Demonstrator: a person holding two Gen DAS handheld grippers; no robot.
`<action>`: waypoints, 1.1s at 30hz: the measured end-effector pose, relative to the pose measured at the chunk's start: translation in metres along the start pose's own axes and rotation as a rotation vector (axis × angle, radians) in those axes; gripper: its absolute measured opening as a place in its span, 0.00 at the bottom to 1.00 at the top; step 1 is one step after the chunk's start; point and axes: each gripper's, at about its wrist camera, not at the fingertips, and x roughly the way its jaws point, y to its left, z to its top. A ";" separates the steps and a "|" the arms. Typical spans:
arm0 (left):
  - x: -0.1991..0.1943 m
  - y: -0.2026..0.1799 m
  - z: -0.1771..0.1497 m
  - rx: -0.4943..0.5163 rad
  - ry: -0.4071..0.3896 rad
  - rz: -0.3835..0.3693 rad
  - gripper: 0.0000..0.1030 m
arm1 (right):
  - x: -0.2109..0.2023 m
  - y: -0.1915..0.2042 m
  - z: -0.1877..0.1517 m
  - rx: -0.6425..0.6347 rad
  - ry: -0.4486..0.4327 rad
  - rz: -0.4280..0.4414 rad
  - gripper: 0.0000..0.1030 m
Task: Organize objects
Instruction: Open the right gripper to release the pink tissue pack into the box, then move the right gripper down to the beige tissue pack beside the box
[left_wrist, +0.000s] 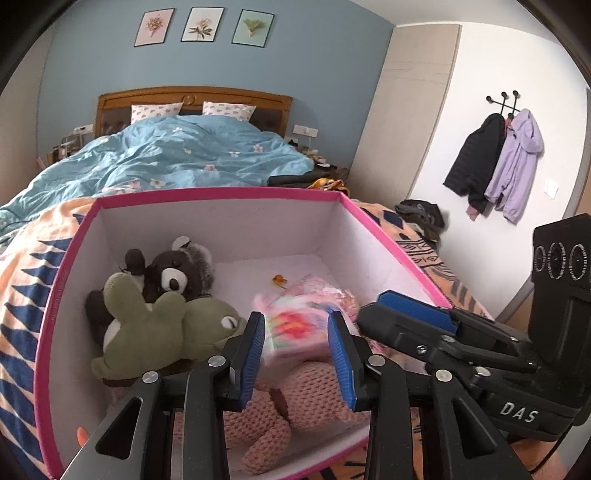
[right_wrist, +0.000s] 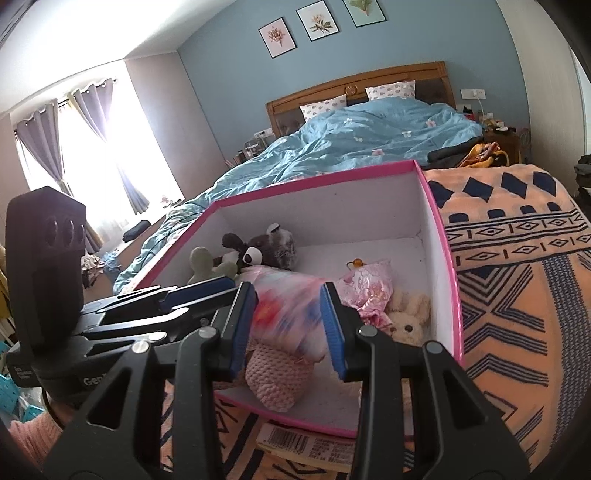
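Note:
A pink-rimmed white box (left_wrist: 207, 194) (right_wrist: 447, 243) stands on a patterned blanket on the bed. Inside lie a green frog plush (left_wrist: 147, 332), a dark bear plush (left_wrist: 173, 273) (right_wrist: 262, 251), a pink knitted toy (left_wrist: 288, 402) (right_wrist: 277, 376), a shiny pink packet (right_wrist: 369, 291) and a cream bunny (right_wrist: 406, 321). A blurred pink, colourful soft item (left_wrist: 295, 328) (right_wrist: 288, 314) sits between the fingers of both grippers, over the box. My left gripper (left_wrist: 297, 354) and right gripper (right_wrist: 288, 325) are both open around it, side by side; whether either touches it I cannot tell.
The orange and navy blanket (right_wrist: 517, 295) covers the bed's foot. A blue duvet (left_wrist: 177, 155) lies behind the box. A barcoded flat item (right_wrist: 306, 443) pokes out under the box's front. Jackets (left_wrist: 498, 162) hang on the right wall.

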 end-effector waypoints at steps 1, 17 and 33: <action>0.000 0.001 0.000 -0.002 0.000 0.002 0.37 | 0.000 0.000 0.000 -0.002 -0.001 0.000 0.38; -0.037 -0.020 -0.006 0.100 -0.120 -0.053 0.62 | -0.024 -0.007 0.000 0.006 -0.044 0.014 0.55; -0.070 -0.063 -0.030 0.253 -0.117 -0.051 0.63 | -0.079 -0.005 -0.001 -0.031 -0.071 -0.022 0.61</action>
